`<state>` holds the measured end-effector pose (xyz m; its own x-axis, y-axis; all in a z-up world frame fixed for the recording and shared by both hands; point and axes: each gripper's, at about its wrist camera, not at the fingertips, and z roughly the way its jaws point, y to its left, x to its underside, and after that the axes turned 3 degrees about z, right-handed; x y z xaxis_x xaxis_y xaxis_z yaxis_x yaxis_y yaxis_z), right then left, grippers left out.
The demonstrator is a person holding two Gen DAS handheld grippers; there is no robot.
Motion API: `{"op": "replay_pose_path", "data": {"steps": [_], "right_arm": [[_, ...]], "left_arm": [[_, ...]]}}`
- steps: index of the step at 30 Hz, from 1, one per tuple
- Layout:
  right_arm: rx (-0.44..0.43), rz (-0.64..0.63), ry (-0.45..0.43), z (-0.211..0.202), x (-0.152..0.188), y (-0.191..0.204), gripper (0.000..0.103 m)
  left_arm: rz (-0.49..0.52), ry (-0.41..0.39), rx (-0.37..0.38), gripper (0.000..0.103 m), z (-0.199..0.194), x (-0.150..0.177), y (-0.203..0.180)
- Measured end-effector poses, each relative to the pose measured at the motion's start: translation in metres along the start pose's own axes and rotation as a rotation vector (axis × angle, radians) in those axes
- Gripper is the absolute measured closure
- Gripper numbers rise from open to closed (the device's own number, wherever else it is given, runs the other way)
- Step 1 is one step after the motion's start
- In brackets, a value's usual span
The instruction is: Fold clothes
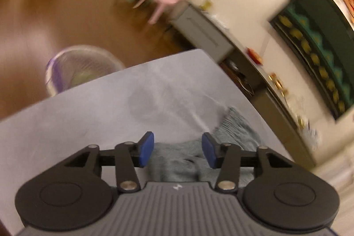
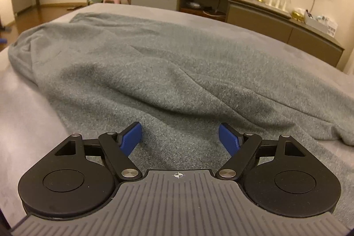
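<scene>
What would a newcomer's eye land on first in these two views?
The big grey-green garment sprawled, rumpled and unfolded, across the grey bed. Next, the blue pads of the right gripper, open just above the cloth. In the blurred left view, the left gripper stands open over a ribbed edge of the garment.

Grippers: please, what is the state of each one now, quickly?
Left gripper: open, holding nothing; grey garment lies under its pads.
Right gripper: open wide, holding nothing, above the same garment.
</scene>
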<state>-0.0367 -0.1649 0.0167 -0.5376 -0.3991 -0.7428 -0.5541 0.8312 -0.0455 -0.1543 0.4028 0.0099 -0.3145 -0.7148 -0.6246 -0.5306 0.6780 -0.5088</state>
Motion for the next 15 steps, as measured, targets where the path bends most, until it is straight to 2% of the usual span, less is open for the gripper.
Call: {"op": "replay_pose_path", "data": {"steps": [2, 5, 7, 9, 10, 12, 13, 14, 15], "right_arm": [[0.002, -0.001, 0.008, 0.000, 0.001, -0.001, 0.025], [0.003, -0.001, 0.015, 0.000, 0.000, 0.000, 0.025], [0.004, -0.008, 0.022, 0.001, -0.002, 0.002, 0.025], [-0.005, -0.032, 0.035, 0.003, -0.001, 0.009, 0.024], [-0.018, -0.052, 0.040, 0.005, 0.000, 0.012, 0.024], [-0.045, -0.097, 0.040, 0.006, 0.003, 0.020, 0.024], [-0.055, -0.114, 0.037, 0.005, 0.004, 0.023, 0.024], [-0.063, -0.130, 0.036, 0.004, 0.004, 0.025, 0.028], [-0.073, -0.129, 0.040, 0.004, 0.004, 0.024, 0.038]], "left_arm": [[0.097, 0.051, 0.039, 0.050, 0.012, 0.007, -0.025], [0.165, 0.142, 0.100, 0.043, 0.033, 0.022, -0.050], [0.182, 0.184, 0.083, 0.042, 0.051, 0.028, -0.060], [0.191, 0.205, 0.035, 0.043, 0.070, 0.030, -0.066], [0.201, 0.205, 0.013, 0.047, 0.079, 0.032, -0.069], [0.253, 0.188, -0.019, 0.068, 0.084, 0.037, -0.075], [0.285, 0.192, -0.003, 0.099, 0.085, 0.039, -0.081], [0.305, 0.186, 0.043, 0.103, 0.078, 0.040, -0.086], [0.323, 0.173, 0.092, 0.103, 0.069, 0.042, -0.091]]}}
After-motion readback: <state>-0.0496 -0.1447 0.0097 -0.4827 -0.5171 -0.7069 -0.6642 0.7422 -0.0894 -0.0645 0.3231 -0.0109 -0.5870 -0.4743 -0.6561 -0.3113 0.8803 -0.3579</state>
